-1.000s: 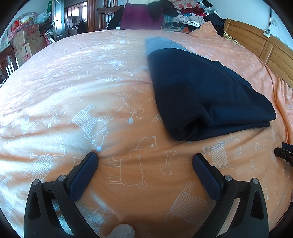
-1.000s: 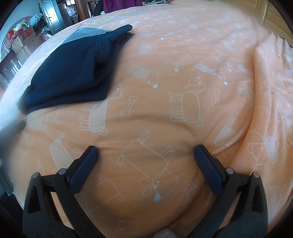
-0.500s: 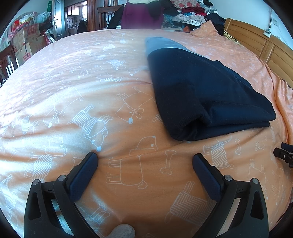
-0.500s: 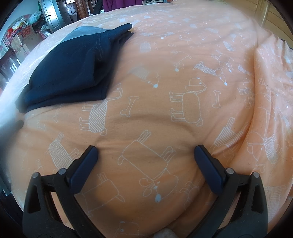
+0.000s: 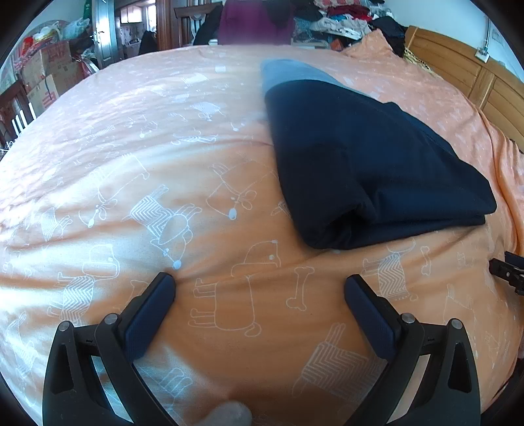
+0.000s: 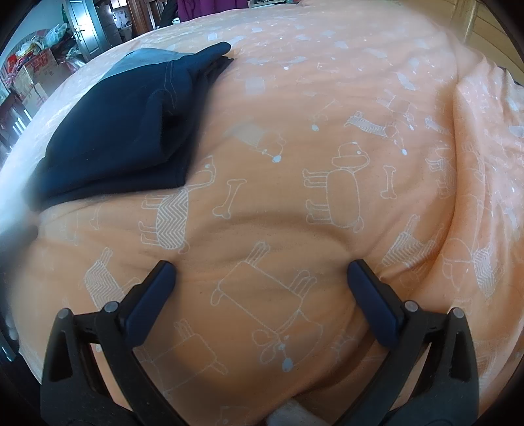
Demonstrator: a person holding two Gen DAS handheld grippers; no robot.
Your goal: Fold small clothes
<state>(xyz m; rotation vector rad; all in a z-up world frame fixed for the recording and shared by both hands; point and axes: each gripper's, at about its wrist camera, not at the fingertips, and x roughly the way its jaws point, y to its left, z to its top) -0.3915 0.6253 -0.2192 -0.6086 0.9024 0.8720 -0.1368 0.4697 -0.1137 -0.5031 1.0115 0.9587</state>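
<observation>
A dark navy garment point(image 5: 366, 164) with a light blue band at its far end lies folded on the orange bed cover point(image 5: 131, 147), ahead and to the right in the left wrist view. My left gripper point(image 5: 258, 288) is open over bare cover, a little short of the fold's near edge. In the right wrist view the same garment point(image 6: 131, 131) sits at the upper left. My right gripper point(image 6: 262, 275) is open above the cover point(image 6: 327, 98), well to the right of the garment. Neither holds anything.
A wooden headboard point(image 5: 475, 82) runs along the right side. Piled clothes point(image 5: 344, 16) and a purple item lie beyond the bed's far edge. Cardboard boxes point(image 5: 42, 75) and a door stand at the far left. The right gripper's tip point(image 5: 507, 272) shows at the left view's right edge.
Almost nothing differs. The right wrist view has shifted slightly, so the garment sits a touch further left in it. Both grippers stay open.
</observation>
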